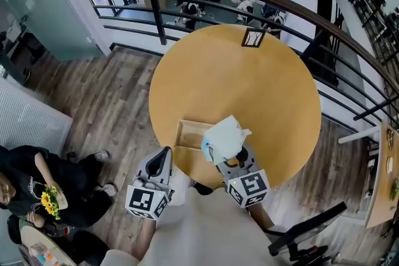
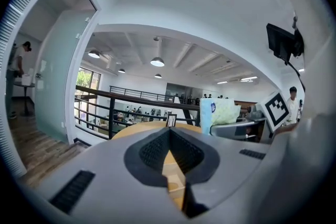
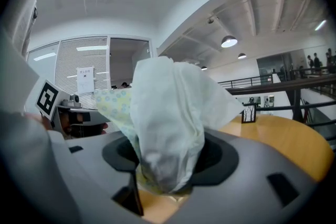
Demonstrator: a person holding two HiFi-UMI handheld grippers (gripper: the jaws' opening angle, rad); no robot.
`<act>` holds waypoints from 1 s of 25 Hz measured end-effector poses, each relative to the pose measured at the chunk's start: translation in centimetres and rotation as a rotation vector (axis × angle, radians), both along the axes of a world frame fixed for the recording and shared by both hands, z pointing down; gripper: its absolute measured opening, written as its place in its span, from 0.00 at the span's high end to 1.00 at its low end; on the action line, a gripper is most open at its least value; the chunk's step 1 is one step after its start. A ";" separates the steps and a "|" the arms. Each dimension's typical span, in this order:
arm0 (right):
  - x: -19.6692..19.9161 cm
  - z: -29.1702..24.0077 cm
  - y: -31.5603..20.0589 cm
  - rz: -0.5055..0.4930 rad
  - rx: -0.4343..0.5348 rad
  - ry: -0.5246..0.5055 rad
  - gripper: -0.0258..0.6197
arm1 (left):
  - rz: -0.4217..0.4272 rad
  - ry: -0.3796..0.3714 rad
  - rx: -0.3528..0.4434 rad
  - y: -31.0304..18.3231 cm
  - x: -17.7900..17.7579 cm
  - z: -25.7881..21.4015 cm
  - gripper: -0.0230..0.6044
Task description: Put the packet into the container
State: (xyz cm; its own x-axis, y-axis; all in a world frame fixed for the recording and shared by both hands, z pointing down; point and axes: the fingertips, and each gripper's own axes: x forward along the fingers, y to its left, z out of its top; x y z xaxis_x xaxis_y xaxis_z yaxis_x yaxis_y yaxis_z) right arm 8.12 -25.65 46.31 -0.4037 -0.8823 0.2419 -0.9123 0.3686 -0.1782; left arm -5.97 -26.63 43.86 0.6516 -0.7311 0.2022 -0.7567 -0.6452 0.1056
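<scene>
Your right gripper [image 1: 229, 157] is clamped on the lower end of the tissue packet [image 1: 225, 137], which stands up out of the jaws with a loose white tissue [image 3: 173, 97] puffing from its top. It is not in the container yet. From the head view it hangs by the right end of the shallow wooden box [image 1: 189, 134], which sits at the near edge of the round table [image 1: 249, 84]. How high it hangs above the box you cannot judge from here.

The packet is soft, so a grip this low may let it buckle or lean, and it could slide out before you are over the box. If you let go while it straddles the right wall, it will likely tip onto the tabletop or off the near edge. The box looks light and sits close to that edge, so a brush from the jaws or the packet could push it away or over.

Your left gripper [image 1: 164, 156] has its jaws together on nothing. It hovers just off the near edge, so nothing steadies the box. The loose tissue may also snag the rim and drag out.
</scene>
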 end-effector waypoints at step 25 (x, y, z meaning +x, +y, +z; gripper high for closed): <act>-3.6 11.3 -1.1 -0.350 -0.056 0.937 0.56 | -0.110 -0.028 -0.085 -0.8 -2.0 2.5 0.96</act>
